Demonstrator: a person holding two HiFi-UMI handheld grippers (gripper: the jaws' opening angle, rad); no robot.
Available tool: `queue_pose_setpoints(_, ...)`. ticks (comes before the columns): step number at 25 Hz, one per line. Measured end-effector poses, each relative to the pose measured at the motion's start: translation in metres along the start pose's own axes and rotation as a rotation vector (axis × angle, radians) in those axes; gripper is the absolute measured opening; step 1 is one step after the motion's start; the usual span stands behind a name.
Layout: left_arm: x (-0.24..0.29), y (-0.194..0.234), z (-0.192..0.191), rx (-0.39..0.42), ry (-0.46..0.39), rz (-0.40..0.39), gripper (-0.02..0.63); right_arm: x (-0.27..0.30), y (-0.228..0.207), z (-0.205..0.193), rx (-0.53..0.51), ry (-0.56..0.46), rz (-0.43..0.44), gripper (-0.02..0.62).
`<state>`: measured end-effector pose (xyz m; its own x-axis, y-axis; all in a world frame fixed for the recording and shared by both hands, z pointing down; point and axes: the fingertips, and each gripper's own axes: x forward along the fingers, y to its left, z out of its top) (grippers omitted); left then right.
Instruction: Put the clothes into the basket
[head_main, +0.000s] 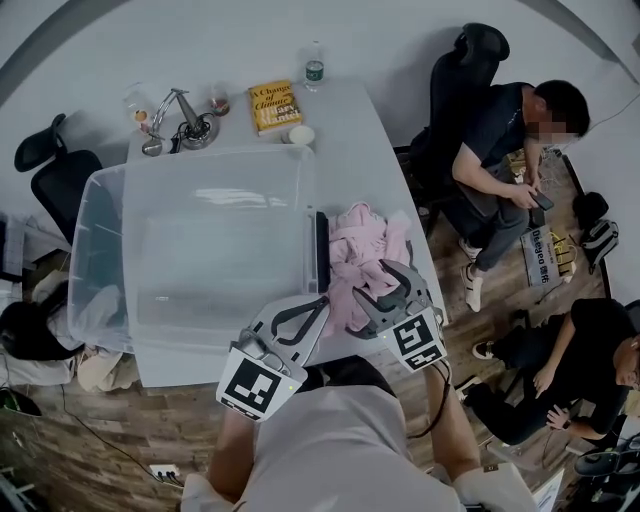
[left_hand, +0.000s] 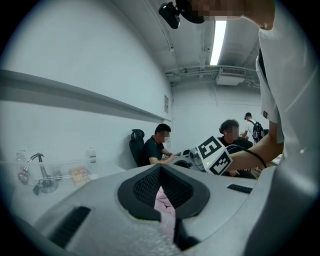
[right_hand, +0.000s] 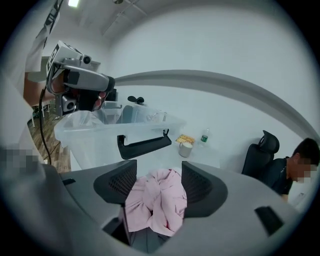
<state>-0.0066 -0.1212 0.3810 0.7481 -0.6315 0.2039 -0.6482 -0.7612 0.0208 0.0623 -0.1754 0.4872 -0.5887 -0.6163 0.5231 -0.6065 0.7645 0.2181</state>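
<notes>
The clothes (head_main: 368, 245) are pale pink, the basket (head_main: 200, 158) is clear, frosted plastic with a black handle (head_main: 322, 250), and the counter (head_main: 360, 130) is white. The left gripper (head_main: 318, 305) and right gripper (head_main: 385, 285) are grey with black meshed jaws and carry black-and-white square markers (head_main: 250, 385). The book (head_main: 274, 106) has a yellow cover; the floor (head_main: 120, 440) is brown wood grain.

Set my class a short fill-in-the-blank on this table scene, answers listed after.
The ____ garment lies outside the clear bin.
In the head view it lies to the bin's ____.
The left gripper is shut on a fold of the ____; the right gripper stands open.
A white cup stands beside a yellow ____.
Answers: pink; right; garment; book.
</notes>
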Motion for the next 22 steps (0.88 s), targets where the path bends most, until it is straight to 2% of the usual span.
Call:
queue_pose_setpoints(6,0.023,0.002,-0.005,0.018,0.043,-0.029,0.006,0.023,-0.004,-0.026,-0.006,0.067,0.044,0.307)
queue_pose_setpoints(9,0.033,0.002,-0.006,0.032,0.054,-0.040,0.006,0.034,-0.006,-0.043,0.007,0.104,0.061,0.365)
queue_pose_setpoints(13,0.042,0.003,-0.004,0.008,0.068,-0.044,0.006,0.047,-0.007,-0.061,0.025,0.139,0.072,0.450)
queue_pose_setpoints(16,0.047,0.005,-0.005,0.001,0.075,-0.046,0.006,0.056,-0.006,-0.073,0.034,0.164,0.081,0.468)
queue_pose_setpoints(19,0.050,0.005,-0.008,0.031,0.075,-0.063,0.006,0.064,-0.004,-0.086,0.047,0.197,0.089,0.486)
queue_pose_setpoints(22,0.054,0.005,-0.008,0.003,0.086,-0.057,0.006,0.072,-0.002,-0.101,0.062,0.229,0.094,0.506)
